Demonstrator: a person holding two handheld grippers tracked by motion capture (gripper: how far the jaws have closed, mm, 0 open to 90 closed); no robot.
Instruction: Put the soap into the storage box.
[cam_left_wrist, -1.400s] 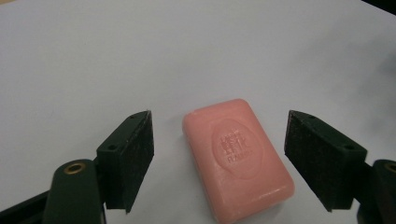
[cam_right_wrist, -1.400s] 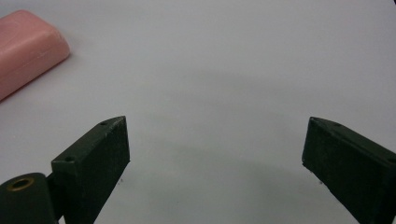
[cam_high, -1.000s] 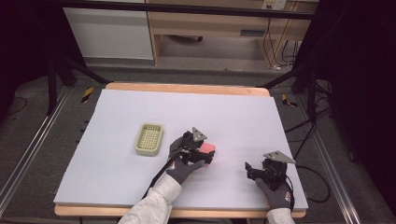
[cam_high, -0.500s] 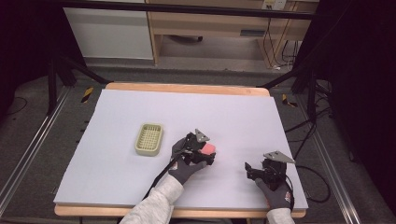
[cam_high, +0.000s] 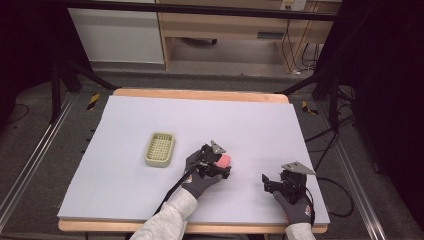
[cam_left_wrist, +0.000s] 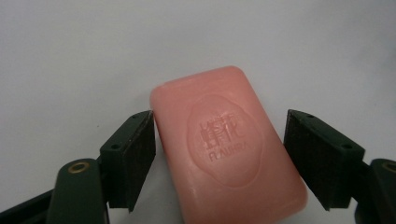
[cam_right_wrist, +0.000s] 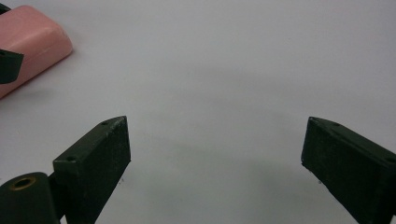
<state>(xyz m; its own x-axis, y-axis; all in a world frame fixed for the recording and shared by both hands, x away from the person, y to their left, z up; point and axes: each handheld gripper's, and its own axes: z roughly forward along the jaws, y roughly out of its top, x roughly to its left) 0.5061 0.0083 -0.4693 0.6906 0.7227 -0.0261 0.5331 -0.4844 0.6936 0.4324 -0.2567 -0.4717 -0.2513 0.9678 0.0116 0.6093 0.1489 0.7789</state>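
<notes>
A pink soap bar (cam_high: 223, 160) with a stamped emblem lies flat on the pale table sheet near the middle. It sits between the jaws of my left gripper (cam_high: 218, 166), which have just been closing around it. In the left gripper view the soap bar (cam_left_wrist: 229, 144) lies slanted in my left gripper (cam_left_wrist: 219, 116): the left pad (cam_left_wrist: 135, 154) touches its edge and a thin gap shows at the right pad. My right gripper (cam_high: 268, 181) rests at the front right, open and empty. In the right gripper view my right gripper (cam_right_wrist: 217, 121) faces bare sheet, with the soap bar (cam_right_wrist: 28, 46) far off at the top left.
A pale green slotted soap dish (cam_high: 159, 149) stands empty to the left of the soap. The sheet covers a wooden table (cam_high: 200, 94). Beyond the table lie dark floor, metal stand legs and cables.
My left gripper's jaws have come closer in around the soap. The soap, the dish and my right gripper have kept their places.
</notes>
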